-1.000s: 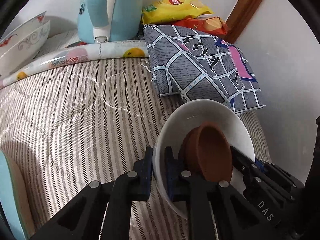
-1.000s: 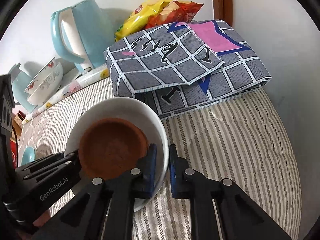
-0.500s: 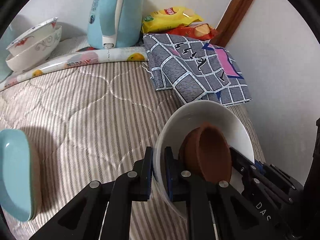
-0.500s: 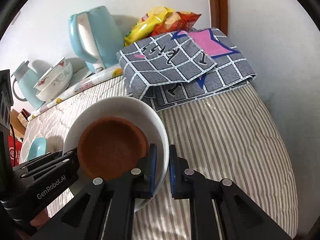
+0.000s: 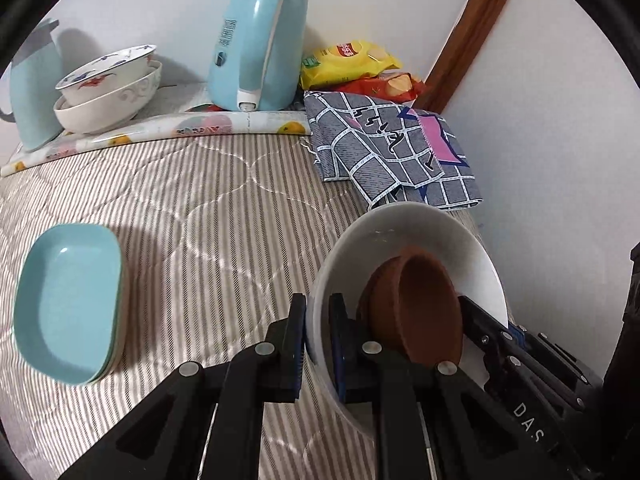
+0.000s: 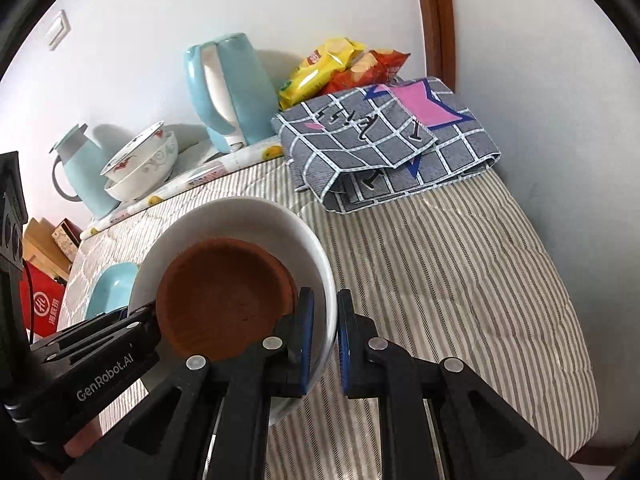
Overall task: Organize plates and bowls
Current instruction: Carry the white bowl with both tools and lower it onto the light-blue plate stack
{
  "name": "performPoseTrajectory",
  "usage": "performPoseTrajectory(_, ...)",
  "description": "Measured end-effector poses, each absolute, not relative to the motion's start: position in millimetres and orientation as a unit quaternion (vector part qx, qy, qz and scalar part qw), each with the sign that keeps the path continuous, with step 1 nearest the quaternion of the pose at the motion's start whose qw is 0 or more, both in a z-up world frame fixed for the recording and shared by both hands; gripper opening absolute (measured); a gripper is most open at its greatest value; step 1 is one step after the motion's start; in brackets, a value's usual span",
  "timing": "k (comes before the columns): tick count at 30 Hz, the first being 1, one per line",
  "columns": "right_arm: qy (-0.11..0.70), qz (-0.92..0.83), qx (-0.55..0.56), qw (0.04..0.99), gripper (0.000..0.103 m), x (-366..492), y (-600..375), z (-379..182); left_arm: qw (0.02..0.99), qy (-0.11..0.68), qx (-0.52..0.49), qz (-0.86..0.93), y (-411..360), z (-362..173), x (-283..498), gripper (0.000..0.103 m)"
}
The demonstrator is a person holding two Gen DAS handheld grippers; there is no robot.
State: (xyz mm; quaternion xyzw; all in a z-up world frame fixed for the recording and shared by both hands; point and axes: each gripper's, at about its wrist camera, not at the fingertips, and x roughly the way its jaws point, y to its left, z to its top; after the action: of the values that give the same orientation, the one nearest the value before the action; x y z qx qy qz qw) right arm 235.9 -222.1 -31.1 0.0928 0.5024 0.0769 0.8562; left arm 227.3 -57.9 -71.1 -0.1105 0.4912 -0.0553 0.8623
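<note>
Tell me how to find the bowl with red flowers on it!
Look along the back wall for the tall blue kettle. Left of it, two white bowls sit stacked. The flowered bowl is the top one, with red and blue painting; the lower bowl has grey swirls.

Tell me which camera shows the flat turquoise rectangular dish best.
The left wrist view: the flat turquoise rectangular dish lies whole and unobstructed on the striped quilt, its inside visible. In the right wrist view only part of it shows, beside the white bowl.

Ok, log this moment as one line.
left gripper: shut on white bowl rim | right gripper: shut on opposite rim | brown bowl inside
</note>
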Motion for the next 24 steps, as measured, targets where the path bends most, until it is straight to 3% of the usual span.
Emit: performPoseTrajectory(24,0.478,0.096,0.078,0.87,0.01,203,-158,0,0.877,0.462,-0.126,-0.04,11,-46,188,0.011)
